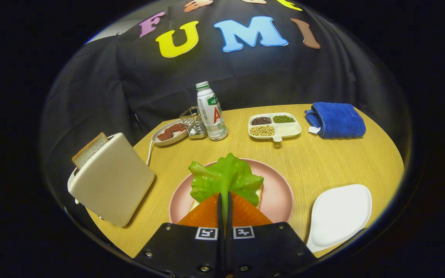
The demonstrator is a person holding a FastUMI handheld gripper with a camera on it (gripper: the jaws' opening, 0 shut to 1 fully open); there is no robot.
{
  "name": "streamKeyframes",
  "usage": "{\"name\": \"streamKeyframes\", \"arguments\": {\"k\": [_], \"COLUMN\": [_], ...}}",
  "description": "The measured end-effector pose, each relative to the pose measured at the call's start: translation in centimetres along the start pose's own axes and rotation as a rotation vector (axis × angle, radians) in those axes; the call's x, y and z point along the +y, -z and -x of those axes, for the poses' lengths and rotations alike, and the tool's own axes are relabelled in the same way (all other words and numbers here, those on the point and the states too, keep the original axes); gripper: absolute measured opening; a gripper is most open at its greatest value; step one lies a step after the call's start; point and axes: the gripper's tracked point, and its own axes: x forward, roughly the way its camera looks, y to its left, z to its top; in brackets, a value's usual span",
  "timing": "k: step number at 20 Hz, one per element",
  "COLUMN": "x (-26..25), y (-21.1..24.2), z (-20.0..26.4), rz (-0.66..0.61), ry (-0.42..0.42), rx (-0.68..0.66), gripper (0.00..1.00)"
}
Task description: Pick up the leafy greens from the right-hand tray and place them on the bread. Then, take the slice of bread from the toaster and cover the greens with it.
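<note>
With my tongs point(224, 197) pressed nearly together, I see their two fingers pinching the near edge of the leafy greens point(224, 177) — a thin sliver of green shows in the narrow slit between them. The greens spread out just ahead of the fingertips, lying over a slice of bread point(260, 194) whose pale edge peeks out on either side of the fingers, and both sit on a pink plate point(278, 193) directly under and ahead of the tongs. Off to the left of the fingers stands a cream toaster point(112, 179), tilted in this view, with a slice of toast point(89, 150) sticking up out of its slot. To the right of the fingers lies a white tray point(340, 214), bare on top. Well beyond the plate I can make out a small dish with reddish slices point(169, 132), a wire holder point(192, 122) touching or just beside a white bottle point(211, 112), a divided tray of beans and grains point(274, 126), and a folded blue cloth point(335, 119) — all resting on the wooden table point(323, 162).
</note>
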Motion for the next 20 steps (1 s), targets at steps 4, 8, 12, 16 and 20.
{"name": "streamKeyframes", "arguments": {"k": [4, 8, 12, 16, 20], "x": [0.0, -0.2, 0.0, 0.9, 1.7], "y": [1.4, 1.8, 2.0, 2.2, 2.2], "z": [-1.4, -2.1, -2.2, -2.4, -2.4], "rz": [0.019, 0.031, 0.046, 0.075, 0.103], "ry": [0.027, 0.059, 0.073, 0.065, 0.060], "rx": [0.035, 0.031, 0.014, -0.006, -0.020], "gripper": [0.00, 0.01, 0.08, 0.20, 0.52]}}
